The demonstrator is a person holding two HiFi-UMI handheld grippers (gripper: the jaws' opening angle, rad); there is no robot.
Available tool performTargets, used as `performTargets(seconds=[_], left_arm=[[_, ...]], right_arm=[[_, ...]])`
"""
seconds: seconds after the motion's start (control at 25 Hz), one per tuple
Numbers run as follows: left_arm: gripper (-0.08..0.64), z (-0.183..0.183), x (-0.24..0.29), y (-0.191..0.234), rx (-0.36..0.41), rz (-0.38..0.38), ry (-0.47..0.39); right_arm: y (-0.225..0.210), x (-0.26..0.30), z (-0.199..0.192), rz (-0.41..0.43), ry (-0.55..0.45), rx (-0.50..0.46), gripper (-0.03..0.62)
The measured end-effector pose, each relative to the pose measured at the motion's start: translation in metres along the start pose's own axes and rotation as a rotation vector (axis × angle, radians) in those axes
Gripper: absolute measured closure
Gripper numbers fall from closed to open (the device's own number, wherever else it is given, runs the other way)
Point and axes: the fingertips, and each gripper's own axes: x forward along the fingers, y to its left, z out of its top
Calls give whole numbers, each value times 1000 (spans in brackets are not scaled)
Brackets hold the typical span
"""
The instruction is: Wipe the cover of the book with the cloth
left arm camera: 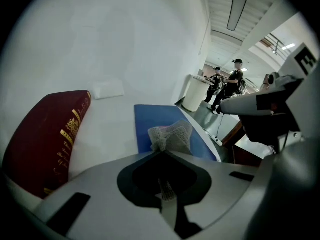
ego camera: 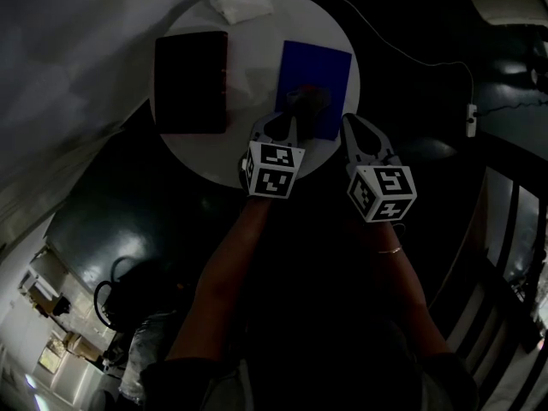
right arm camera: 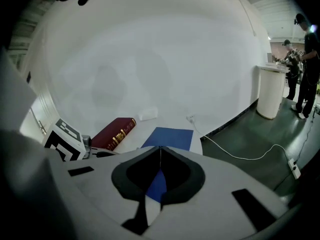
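Cloth pinched between left gripper fingertips, apparently resting on blue book.

Colours on the round white table

The flat blue rectangular book on the right is one plain, saturated blue. The thick maroon hardback book on the left carries gold lettering and a gold emblem (it looks nearly black in the dim head view). The pale grey mesh cloth has an open net weave. A folded white cloth lies at the far edge. The left gripper and right gripper are light grey with black recesses, and their cubes are white with black square markers. A white cable crosses the dark floor.
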Motion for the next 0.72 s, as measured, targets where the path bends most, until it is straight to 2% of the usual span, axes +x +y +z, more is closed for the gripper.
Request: performTargets(seconds=[0.4, 0.72], left_arm=[[537, -11, -18, 38, -64, 94, -14], [537, -6, -31, 58, -79, 153, -39]], right_arm=[[29, 17, 0, 73, 32, -54, 563], [43, 18, 7, 100, 26, -87, 563]])
